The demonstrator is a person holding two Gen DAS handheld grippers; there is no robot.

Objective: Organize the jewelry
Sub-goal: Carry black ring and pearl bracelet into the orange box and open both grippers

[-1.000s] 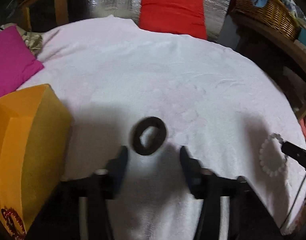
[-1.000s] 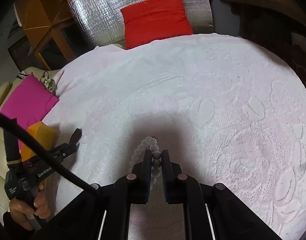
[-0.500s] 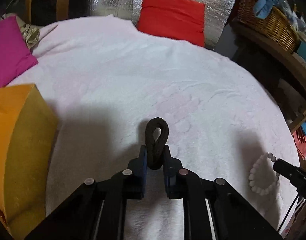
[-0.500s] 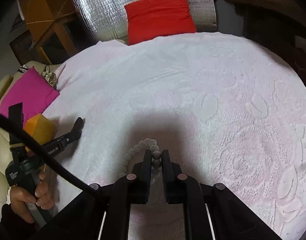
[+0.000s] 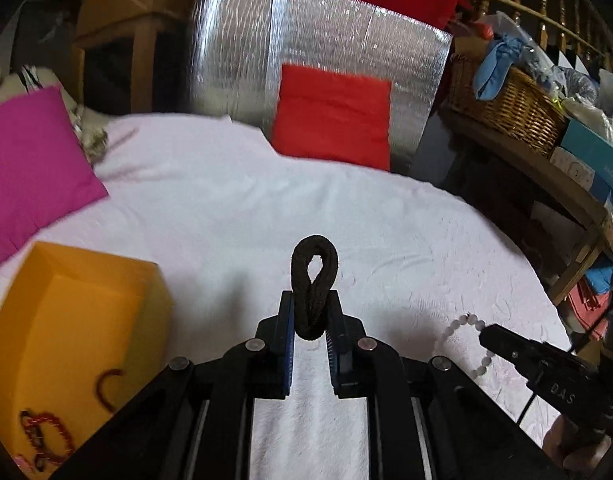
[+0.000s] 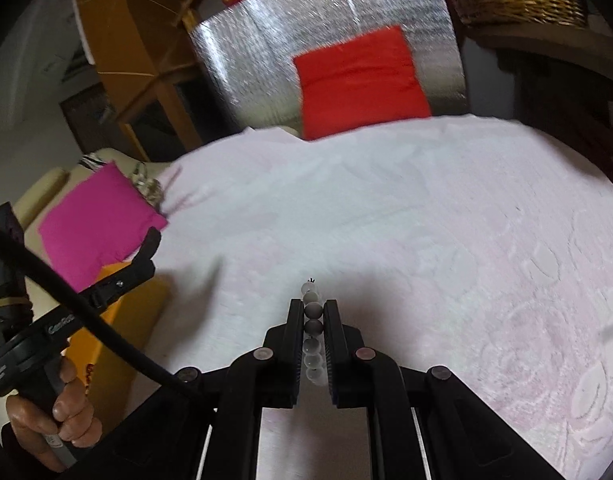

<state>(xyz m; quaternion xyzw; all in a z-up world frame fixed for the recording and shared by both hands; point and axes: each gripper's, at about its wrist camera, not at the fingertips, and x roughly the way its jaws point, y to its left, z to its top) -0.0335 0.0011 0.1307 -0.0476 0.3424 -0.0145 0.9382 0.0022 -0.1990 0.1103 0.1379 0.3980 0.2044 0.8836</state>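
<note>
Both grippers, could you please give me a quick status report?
Left gripper shut on black ring. Right gripper shut on bead bracelet. Orange box left, path open.

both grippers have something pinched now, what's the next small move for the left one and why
Probably carry it left and over the open orange box. The left gripper is shut on the dark braided fabric ring, lifted off the pale pink cloth, and red beaded jewelry already lies inside that box, so it looks like the collecting place.

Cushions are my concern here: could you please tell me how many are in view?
2: a red cushion against the silver panel, a magenta cushion at the bed's left edge. Others may be hidden.
</note>
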